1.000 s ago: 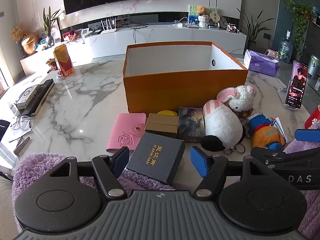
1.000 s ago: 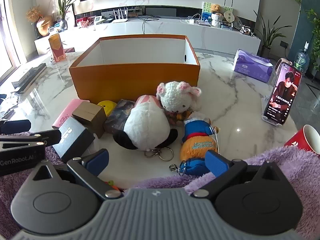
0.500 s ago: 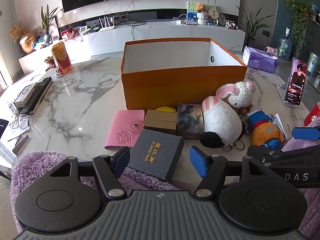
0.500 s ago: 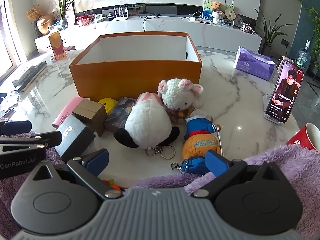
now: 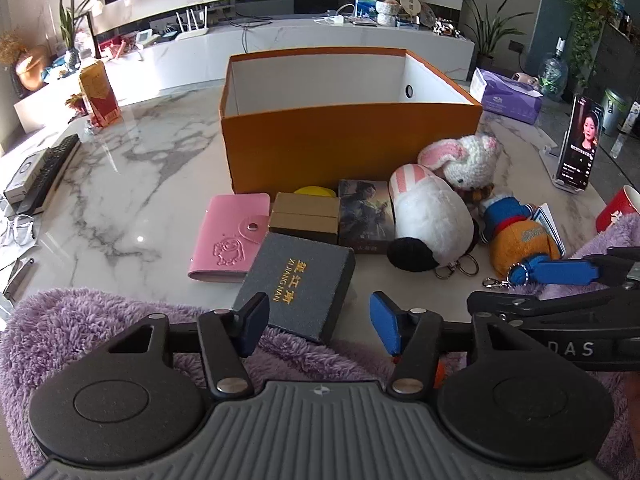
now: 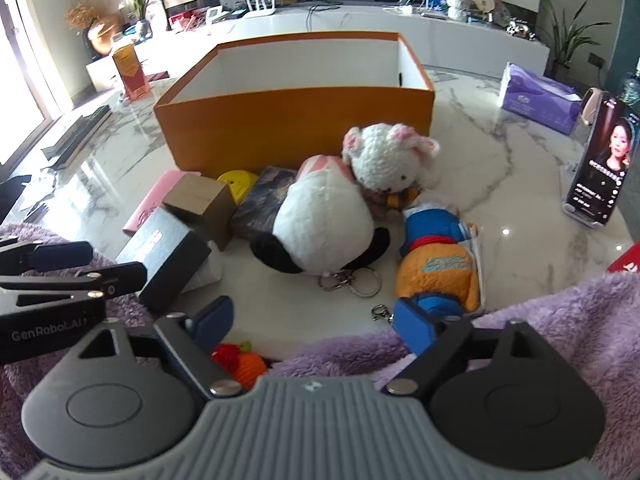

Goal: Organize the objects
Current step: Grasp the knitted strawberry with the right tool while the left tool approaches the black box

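Purple fleece (image 5: 100, 320) covers the near edge of the marble bench (image 5: 120, 200) and hides the lower corner of the dark box (image 5: 298, 284), which leans tilted against it. Behind the brown carton (image 5: 304, 218) only a sliver of a yellow disc (image 5: 314, 191) shows; what it is cannot be told. The orange box (image 5: 352, 140) stands open, its floor out of sight. A knitted orange toy (image 6: 240, 364) peeks out, half covered by the right hand-held gripper (image 6: 310, 322), whose jaws are closing with only the blue foot of the orange plush (image 6: 438, 276) near one finger, not pressed. The left hand-held gripper (image 5: 316, 318) is closing too, the dark box's near edge between its fingers, not clamped. Pink wallet (image 5: 232, 236), picture box (image 5: 364, 216), white plush (image 5: 430, 220) and rabbit (image 5: 464, 158) lie close together before the orange box. Beyond, a phone (image 5: 580, 142) stands upright, and a television wall is cut off at the top.
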A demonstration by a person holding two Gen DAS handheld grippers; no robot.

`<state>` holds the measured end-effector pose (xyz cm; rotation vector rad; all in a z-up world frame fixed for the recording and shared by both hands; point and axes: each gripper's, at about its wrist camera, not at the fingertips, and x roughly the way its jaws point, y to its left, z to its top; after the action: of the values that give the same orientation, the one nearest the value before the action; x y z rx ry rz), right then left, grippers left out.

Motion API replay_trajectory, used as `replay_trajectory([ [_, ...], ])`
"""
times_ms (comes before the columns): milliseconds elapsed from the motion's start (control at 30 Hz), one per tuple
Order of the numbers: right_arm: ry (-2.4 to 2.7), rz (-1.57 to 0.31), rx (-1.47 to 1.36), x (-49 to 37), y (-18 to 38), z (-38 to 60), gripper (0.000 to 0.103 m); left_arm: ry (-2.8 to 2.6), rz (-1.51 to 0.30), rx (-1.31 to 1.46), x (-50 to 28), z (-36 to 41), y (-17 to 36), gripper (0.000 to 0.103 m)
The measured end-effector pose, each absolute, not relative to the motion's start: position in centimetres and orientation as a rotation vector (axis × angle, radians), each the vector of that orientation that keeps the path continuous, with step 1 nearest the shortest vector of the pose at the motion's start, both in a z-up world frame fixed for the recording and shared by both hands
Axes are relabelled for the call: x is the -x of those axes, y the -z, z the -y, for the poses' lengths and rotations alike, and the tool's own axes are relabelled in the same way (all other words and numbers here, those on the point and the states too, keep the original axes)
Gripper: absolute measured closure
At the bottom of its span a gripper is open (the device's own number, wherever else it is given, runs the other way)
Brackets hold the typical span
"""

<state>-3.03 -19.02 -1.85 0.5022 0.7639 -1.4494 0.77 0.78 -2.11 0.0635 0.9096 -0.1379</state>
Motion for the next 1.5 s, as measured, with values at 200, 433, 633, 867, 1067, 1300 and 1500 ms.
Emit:
replay_trajectory([
  [200, 1.312, -0.862, -0.561, 2.0, 4.3, 19.7, 0.042, 0.157, -0.975, -0.086, -1.1, -1.0, 3.2, 0.047],
  [433, 1.254, -0.941, -0.539, 0.7, 6.4, 20.2, 0.043, 0.153, -1.014, -0.094, -1.5, -1.5, 3.9, 0.047],
  [633, 1.164, -0.978, -0.574, -0.1, 7.6, 20.9, 0.053, 0.163, -1.022, -0.099, -1.9, -1.6, 4.2, 0.047],
  [867, 1.125, -0.984, -0.658, 0.1, 9.0, 21.9, 0.055, 0.172, -1.027, -0.105, -2.3, -1.7, 4.6, 0.047],
  [1067, 1.123, -0.996, -0.671, -0.1, 9.6, 22.3, 0.056, 0.179, -1.027, -0.108, -2.5, -1.5, 4.7, 0.046],
  [1300, 1.13, -0.982, -0.693, 0.1, 9.6, 22.5, 0.059, 0.193, -1.023, -0.112, -2.4, -1.4, 4.6, 0.046],
  [1500, 1.111, -0.942, -0.665, 0.0, 7.5, 21.8, 0.103, 0.198, -1.007, -0.1, -2.3, -1.7, 4.3, 0.046],
])
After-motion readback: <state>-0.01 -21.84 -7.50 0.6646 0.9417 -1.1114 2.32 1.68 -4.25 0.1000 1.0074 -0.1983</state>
